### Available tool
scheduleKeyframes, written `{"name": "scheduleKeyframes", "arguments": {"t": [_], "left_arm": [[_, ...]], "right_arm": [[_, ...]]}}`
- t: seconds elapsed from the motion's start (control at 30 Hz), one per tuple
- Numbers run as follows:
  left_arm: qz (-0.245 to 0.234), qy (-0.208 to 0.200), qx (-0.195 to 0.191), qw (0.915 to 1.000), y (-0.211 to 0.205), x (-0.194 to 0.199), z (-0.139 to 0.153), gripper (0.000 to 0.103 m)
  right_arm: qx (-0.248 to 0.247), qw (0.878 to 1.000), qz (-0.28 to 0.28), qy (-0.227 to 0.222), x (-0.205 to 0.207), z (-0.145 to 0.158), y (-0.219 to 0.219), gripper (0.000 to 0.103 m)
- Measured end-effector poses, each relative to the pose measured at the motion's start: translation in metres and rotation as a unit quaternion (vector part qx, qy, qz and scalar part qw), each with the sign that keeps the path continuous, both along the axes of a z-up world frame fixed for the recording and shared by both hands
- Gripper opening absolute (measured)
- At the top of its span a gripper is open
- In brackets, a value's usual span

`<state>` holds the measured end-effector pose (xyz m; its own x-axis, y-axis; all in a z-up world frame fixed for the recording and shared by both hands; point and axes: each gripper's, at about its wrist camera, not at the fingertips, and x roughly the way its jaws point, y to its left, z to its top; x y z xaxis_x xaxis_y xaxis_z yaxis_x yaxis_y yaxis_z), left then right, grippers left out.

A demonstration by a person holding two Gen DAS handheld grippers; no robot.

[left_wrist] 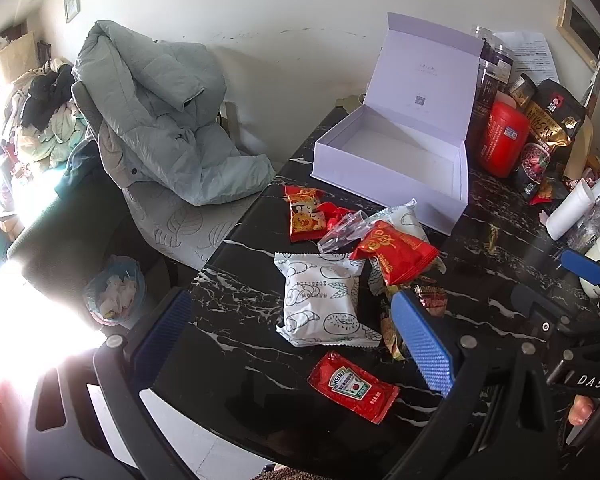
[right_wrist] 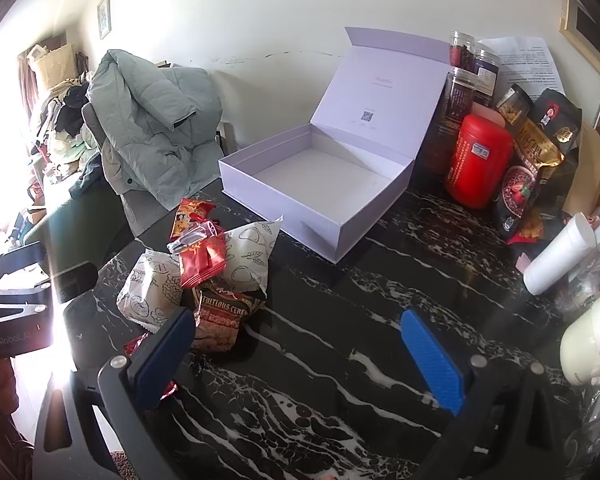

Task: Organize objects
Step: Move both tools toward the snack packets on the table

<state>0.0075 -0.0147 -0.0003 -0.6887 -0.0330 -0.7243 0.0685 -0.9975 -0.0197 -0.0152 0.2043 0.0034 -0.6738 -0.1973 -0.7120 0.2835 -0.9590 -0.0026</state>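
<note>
An open white box [left_wrist: 396, 156] with its lid up stands empty at the back of the black marble table [left_wrist: 236, 336]; it also shows in the right wrist view [right_wrist: 320, 184]. A pile of snack packets lies in front of it: a white bread packet [left_wrist: 320, 300], red packets [left_wrist: 396, 252], a cereal packet [right_wrist: 224, 316]. A Heinz ketchup sachet [left_wrist: 352, 386] lies nearest. My left gripper [left_wrist: 296, 340] is open above the bread packet and sachet. My right gripper [right_wrist: 300, 352] is open over bare table, right of the pile.
A red canister [right_wrist: 480, 160], jars and dark snack bags [right_wrist: 540, 152] stand at the back right. A white tube [right_wrist: 560, 256] and a white mug [right_wrist: 588, 352] are at the right edge. A chair with a grey-green jacket [left_wrist: 160, 120] stands left of the table.
</note>
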Motion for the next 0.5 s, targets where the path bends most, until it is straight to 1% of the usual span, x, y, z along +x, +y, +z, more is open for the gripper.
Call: {"name": "scheduleKeyframes", "arguments": {"t": [0.5], "left_arm": [[0.011,0.000,0.005,0.9999,-0.003,0.009,0.001,0.101]], "right_arm": [[-0.004,1.000,0.004,0.008,0.010,0.003,0.001,0.103]]}}
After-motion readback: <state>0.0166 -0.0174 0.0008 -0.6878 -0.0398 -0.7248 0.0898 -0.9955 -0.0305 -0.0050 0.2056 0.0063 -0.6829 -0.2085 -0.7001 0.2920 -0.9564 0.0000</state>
